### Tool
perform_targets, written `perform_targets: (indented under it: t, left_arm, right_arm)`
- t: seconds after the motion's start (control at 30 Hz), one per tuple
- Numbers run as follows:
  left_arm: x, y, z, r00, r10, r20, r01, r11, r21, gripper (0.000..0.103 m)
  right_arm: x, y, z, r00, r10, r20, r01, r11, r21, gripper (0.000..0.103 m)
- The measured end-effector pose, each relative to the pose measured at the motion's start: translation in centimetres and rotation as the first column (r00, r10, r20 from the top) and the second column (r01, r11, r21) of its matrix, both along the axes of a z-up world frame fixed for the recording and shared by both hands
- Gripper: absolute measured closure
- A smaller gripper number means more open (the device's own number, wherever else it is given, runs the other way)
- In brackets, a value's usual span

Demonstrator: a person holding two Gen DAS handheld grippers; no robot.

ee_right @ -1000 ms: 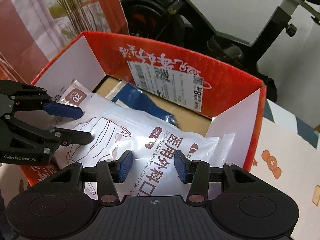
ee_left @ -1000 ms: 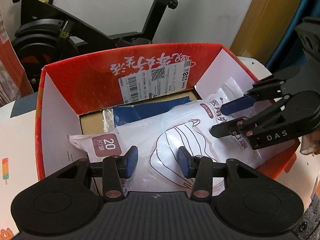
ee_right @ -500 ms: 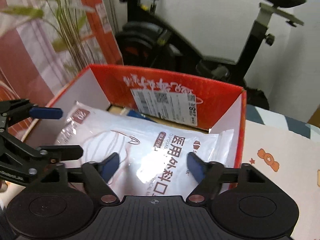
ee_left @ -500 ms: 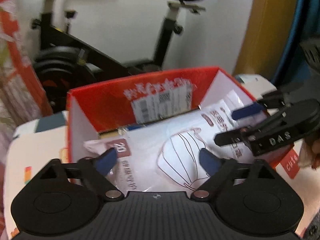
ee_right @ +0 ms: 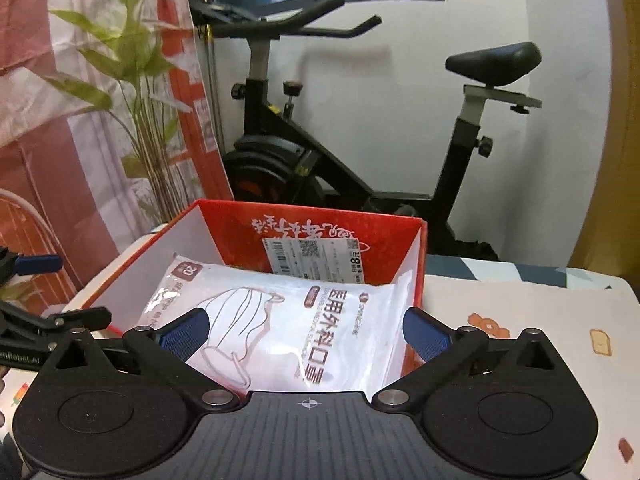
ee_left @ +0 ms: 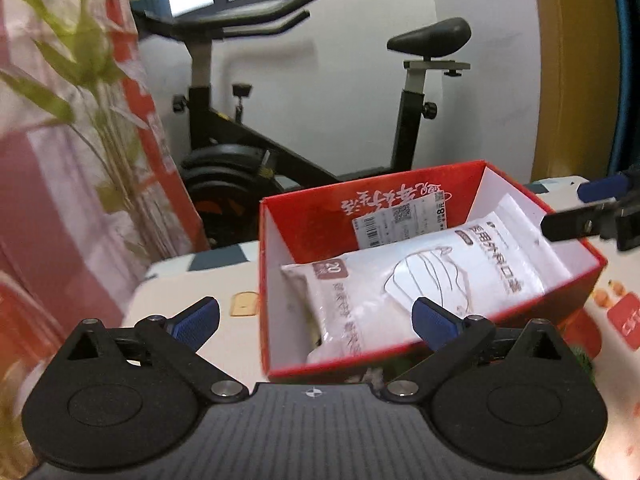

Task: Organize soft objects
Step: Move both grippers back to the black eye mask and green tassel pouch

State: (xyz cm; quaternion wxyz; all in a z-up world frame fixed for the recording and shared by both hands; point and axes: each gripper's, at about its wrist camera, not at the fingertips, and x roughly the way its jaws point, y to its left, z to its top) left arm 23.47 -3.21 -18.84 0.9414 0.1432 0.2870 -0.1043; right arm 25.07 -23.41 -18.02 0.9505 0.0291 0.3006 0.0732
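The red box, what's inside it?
Inside the red box lies a big white bag of face masks, and a shipping label is stuck on the far inner wall. The bag hides whatever lies under it.

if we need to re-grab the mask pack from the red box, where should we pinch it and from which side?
Probably pinch the mask pack at its flat sealed end by the "20" label, coming from above. It lies slanted across the red box, whose walls block side approaches. Both the left gripper and right gripper are opening, holding nothing.
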Motion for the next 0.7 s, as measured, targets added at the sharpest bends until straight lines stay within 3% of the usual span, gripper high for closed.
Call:
perform_targets:
  t: [0.27, 0.5, 0.7]
  left_arm:
    - [-3.4, 1.5, -1.2, 0.998, 0.018, -0.054, -0.023, 0.994, -0.106, 0.0]
    - [-4.9, 2.1, -3.5, 0.992, 0.078, -0.104, -0.091, 0.987, -0.136, 0.0]
    - [-5.9, 3.2, -5.8, 0.98, 0.11, -0.168, -0.139, 0.975, -0.173, 0.0]
  right_arm:
    - [-4.8, 0.9, -1.1, 0.999, -0.001, 0.038, 0.001, 1.0, -0.001, 0.0]
    - [-6.8, 2.3, -2.7, 0.999, 0.026, 0.034, -0.024, 0.998, -0.053, 0.0]
    - [-8.1, 3.1, -5.5, 0.999, 0.021, -0.035, -0.023, 0.998, -0.056, 0.0]
